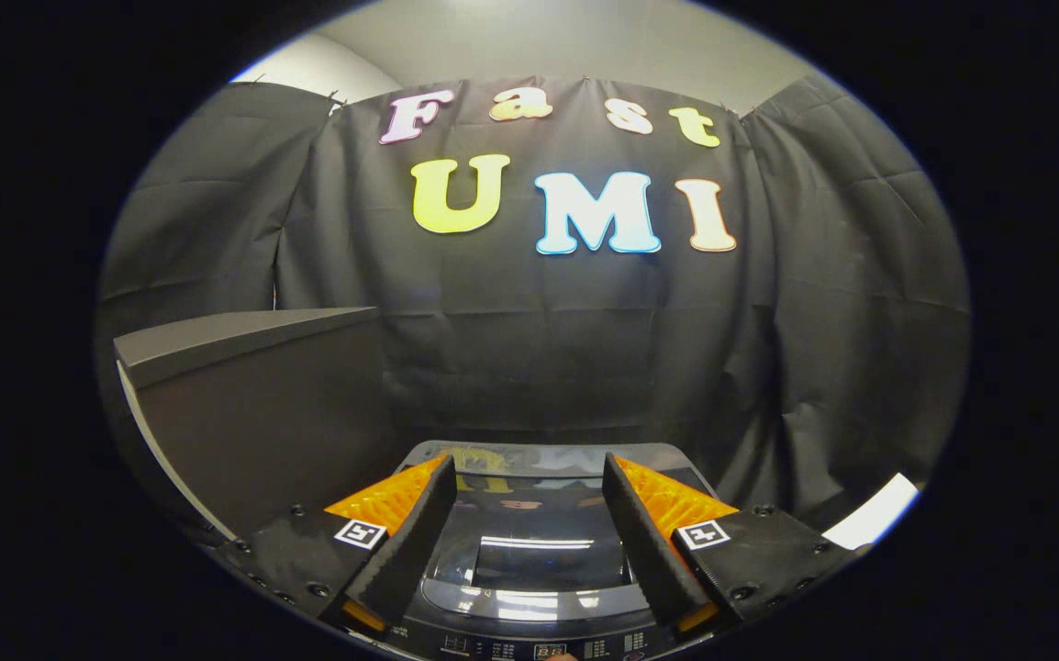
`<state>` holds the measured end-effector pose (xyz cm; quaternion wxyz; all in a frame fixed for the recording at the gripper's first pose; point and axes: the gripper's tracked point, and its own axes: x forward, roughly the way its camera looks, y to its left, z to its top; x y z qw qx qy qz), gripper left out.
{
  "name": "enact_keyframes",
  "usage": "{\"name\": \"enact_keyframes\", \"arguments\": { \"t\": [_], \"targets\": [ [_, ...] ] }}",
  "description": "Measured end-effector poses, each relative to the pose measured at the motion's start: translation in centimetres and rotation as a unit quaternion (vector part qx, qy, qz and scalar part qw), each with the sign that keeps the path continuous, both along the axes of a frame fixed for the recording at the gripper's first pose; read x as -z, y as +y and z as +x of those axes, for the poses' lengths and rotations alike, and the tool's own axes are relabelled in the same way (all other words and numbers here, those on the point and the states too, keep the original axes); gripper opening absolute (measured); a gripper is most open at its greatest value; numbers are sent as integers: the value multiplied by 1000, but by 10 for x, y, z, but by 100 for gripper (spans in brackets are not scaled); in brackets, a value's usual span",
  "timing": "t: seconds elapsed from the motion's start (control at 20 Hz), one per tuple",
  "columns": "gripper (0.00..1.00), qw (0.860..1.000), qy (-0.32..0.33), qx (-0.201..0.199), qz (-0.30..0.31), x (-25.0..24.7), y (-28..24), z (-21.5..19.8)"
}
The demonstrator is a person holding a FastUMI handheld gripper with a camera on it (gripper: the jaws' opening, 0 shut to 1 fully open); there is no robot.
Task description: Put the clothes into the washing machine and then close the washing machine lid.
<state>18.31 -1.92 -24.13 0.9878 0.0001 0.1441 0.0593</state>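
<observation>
The washing machine (529,551) stands below and just ahead of my fingers, seen from above. Its glossy dark lid (529,514) lies flat and closed, reflecting the ceiling lights. The control panel (539,648) runs along the machine's near edge, under the fingers. My gripper (528,473) hovers over the lid, open, with nothing between its fingers. The two fingertips (442,470) stand wide apart above the back half of the lid. No clothes lie on the lid or around the machine.
A dark box or cabinet (254,404) with a flat top stands close to the left of the machine and rises above it. The black cloth wall (585,367) hangs right behind the machine. A white strip (874,519) lies low at the right.
</observation>
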Motion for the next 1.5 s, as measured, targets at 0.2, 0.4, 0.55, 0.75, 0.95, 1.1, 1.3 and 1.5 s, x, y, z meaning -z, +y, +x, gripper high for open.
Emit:
{"name": "enact_keyframes", "arguments": {
  "t": [0.2, 0.4, 0.55, 0.75, 0.95, 1.1, 1.3, 1.5],
  "targets": [
    [99, 1000, 9, 6, 6, 9, -6, -11],
    [99, 1000, -2, 3, 2, -8, -3, -25],
    [99, 1000, -13, 1, -3, -34, -1, -44],
    [99, 999, -40, 1, -5, -79, 2, -73],
    [99, 998, -57, 10, -7, -116, -6, -101],
    [99, 997, -75, 22, 0, -141, -9, -125],
    [99, 996, -91, 25, -1, -159, -8, -152],
    [99, 996, -93, 18, 5, -164, -1, -174]
  ]
}}
